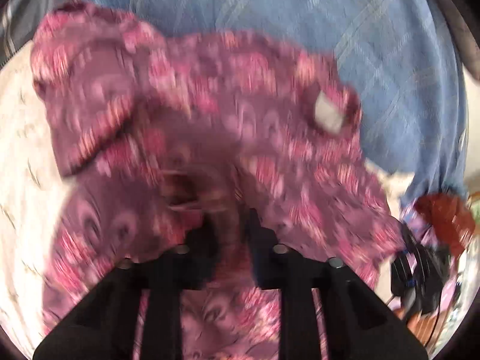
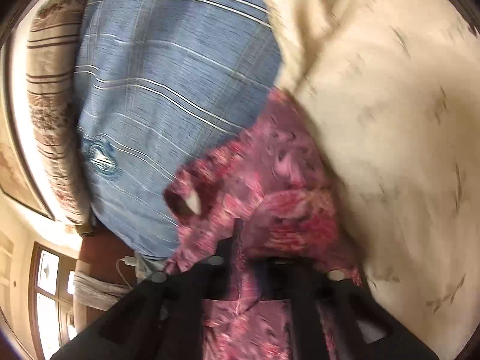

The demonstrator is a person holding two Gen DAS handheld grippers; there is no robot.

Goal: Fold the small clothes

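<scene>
A small pink and maroon patterned garment (image 1: 192, 96) hangs spread and blurred in the left wrist view, with a white label (image 1: 328, 114) near its neck. My left gripper (image 1: 229, 222) is shut on the garment's cloth. The same garment (image 2: 270, 180) shows in the right wrist view, its white label (image 2: 192, 202) at the left. My right gripper (image 2: 258, 240) is shut on the garment, and cloth covers its fingertips. Both grippers hold the garment above the bed.
A blue bedsheet with pale stripes (image 1: 300, 9) covers the bed (image 2: 168, 78). A cream cloth (image 2: 390, 126) lies at the right and also shows in the left wrist view (image 1: 21, 150). A brown striped pillow (image 2: 48, 90) lies at the left. My right gripper's black body (image 1: 417, 273) shows at the lower right.
</scene>
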